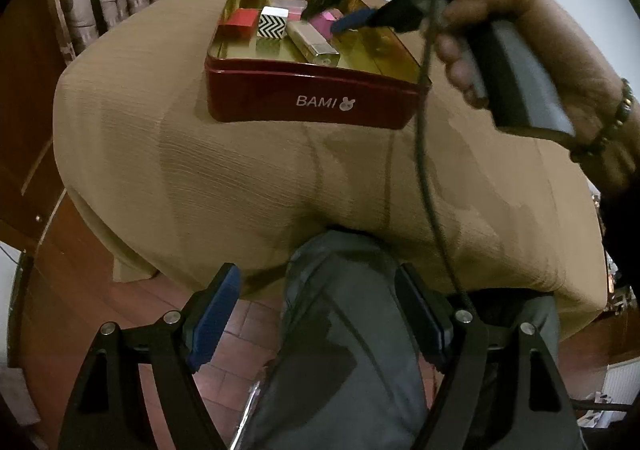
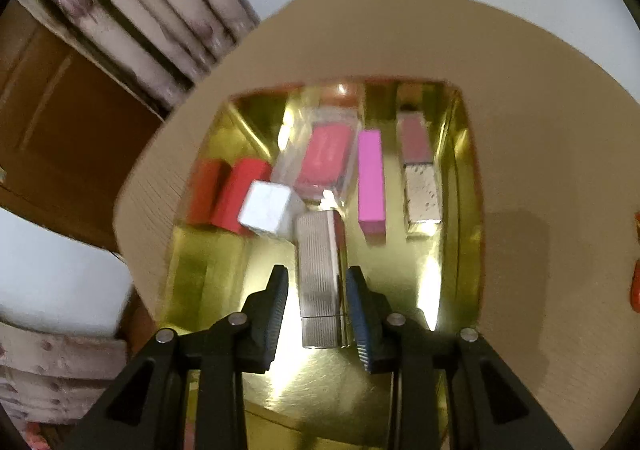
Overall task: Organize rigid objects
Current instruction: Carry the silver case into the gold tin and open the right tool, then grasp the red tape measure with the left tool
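**Two hand-held grippers: R one down in the tin, L one parked off the table**

Your R hand-held gripper (image 2: 316, 292) points steeply down into the red tin (image 1: 312, 97), w/ the ribbed silver case (image 2: 318, 274) lying between its fingers. There's a visible gap on the L pad side; the blue pad sits right beside the case's other edge, contact there unclear. So jaws narrow but not clamped on it, far as the view shows. Your hand (image 1: 532, 49) wraps the grip handle above the tin's R side.

Your L hand-held gripper (image 1: 318, 314) hangs w/ jaws well apart, nothing between them, off the near edge of the table (image 1: 200, 177), over your trouser leg and the tiled floor.

Tin sits on the tan cloth toward the far side of the table, gold inside. In it: red box (image 2: 244, 193) at L, zigzag-sided box w/ silver top (image 2: 266, 211) just beside it, clear case w/ pink-red insert (image 2: 326, 159) behind, magenta bar (image 2: 371, 179) R of centre, pink-and-silver tube (image 2: 420, 173) near the R wall. Silver case's far end touches the zigzag box.
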Demonstrator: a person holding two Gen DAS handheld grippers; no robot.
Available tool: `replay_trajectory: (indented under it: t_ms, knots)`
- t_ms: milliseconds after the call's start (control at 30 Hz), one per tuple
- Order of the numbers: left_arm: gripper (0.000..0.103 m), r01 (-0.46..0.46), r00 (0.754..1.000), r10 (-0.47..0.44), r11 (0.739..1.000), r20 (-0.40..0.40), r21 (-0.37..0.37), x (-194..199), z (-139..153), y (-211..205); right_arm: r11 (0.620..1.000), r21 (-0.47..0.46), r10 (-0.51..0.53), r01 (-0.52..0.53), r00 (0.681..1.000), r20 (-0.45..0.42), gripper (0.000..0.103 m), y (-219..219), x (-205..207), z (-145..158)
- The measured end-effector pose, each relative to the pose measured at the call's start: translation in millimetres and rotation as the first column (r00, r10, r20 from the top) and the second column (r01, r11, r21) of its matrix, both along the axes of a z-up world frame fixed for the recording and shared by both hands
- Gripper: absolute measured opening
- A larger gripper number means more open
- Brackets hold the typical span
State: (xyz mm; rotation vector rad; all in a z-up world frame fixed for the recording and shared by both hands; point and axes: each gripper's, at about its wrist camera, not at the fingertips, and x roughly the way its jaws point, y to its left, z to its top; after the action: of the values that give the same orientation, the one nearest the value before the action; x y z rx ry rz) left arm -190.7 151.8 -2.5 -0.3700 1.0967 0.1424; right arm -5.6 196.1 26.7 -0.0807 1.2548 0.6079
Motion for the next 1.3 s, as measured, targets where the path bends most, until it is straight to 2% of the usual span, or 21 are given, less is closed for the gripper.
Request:
replay_trajectory:
  t_ms: [133,200,300,367,467,567,733,833,900,933,1100,1233,1300]
  knots:
    - [0.076,0.004,1.0,-0.004,1.0,-0.015,0.0,1.4,-1.6,-2.1,0.997,0.074,-0.023,0.023,1.0,0.007,0.031,-19.9,2.2,14.3]
    - [0.076,0.004,1.0,-0.004,1.0,-0.006,0.019,0.0,0.5,-4.3,0.985,0.17,-0.041,0.037,0.999,0.022,0.031,-38.9,-3.1,26.6]
    - [0.076,0.007,1.0,-0.008,0.999,0.009,0.053,-0.8,1.0,-8.1,0.97,0.236,-0.094,0.066,0.989,0.11,0.031,-83.9,-22.0,44.8]
    - [0.076,0.018,1.0,-0.018,0.998,0.013,0.058,-0.6,1.6,-10.3,0.963,0.243,-0.162,0.115,0.969,0.186,0.031,-130.8,-39.9,51.1]
    - [0.076,0.055,0.998,-0.056,0.996,0.008,0.075,0.3,0.6,-19.4,0.961,0.182,-0.253,0.209,0.928,0.272,0.032,-201.4,-57.3,49.1]
    - [0.076,0.106,0.994,-0.108,0.989,0.01,0.102,0.5,2.8,-33.7,0.941,0.056,-0.334,0.335,0.88,0.338,0.032,-285.2,-65.9,34.5]
    - [0.076,0.226,0.974,-0.228,0.968,0.01,0.109,16.6,8.0,-70.2,0.836,-0.12,-0.447,0.535,0.792,0.417,0.032,-411.8,-67.5,16.4]
    - [0.076,0.283,0.958,-0.285,0.956,0.029,0.078,41.7,22.1,-92.0,0.782,-0.155,-0.486,0.604,0.747,0.454,0.032,-463.7,-65.3,12.7]
    - [0.076,0.301,0.952,-0.303,0.952,0.052,0.051,65.5,34.1,-105.2,0.754,-0.157,-0.515,0.637,0.723,0.461,0.032,-485.7,-64.3,7.5]
    - [0.076,0.321,0.944,-0.322,0.947,0.065,0.033,79.9,40.1,-113.2,0.753,-0.15,-0.522,0.641,0.72,0.458,0.032,-492.0,-63.5,6.0]
    - [0.076,0.347,0.934,-0.349,0.937,0.074,0.046,149.0,52.2,-148.8,0.761,-0.11,-0.529,0.639,0.71,0.465,0.035,-508.7,-66.1,-2.3]
    - [0.076,0.34,0.936,-0.345,0.938,0.064,0.07,196.3,47.9,-165.8,0.769,-0.062,-0.55,0.636,0.709,0.442,0.041,-518.0,-68.7,-1.3]
    - [0.076,0.343,0.936,-0.347,0.937,0.063,0.065,223.9,41.3,-172.8,0.774,-0.051,-0.552,0.631,0.712,0.435,0.046,-504.9,-60.8,-7.3]
